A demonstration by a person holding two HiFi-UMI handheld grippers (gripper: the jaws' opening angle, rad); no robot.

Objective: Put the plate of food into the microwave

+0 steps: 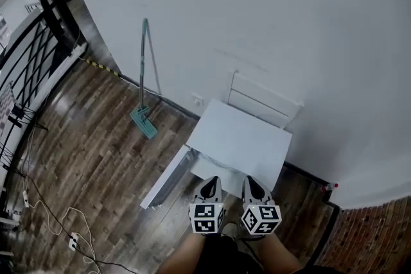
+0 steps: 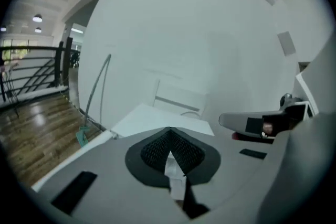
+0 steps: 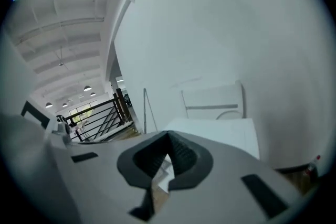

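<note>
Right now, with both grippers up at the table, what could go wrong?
1. No plate or microwave shows in any view; you would be searching blind.
2. The left gripper and right gripper are both shut and empty; open them before a grasp.
3. Cables lie on the floor at the left and a mop leans on the wall: possible trip or knock.

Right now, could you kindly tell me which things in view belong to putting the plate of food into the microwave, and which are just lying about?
Job in hand: left hand-held gripper and right hand-held gripper, both shut and empty. No plate or microwave shows in any view.

Lying about: white table, white chair, mop against the wall, power strip on the floor.
</note>
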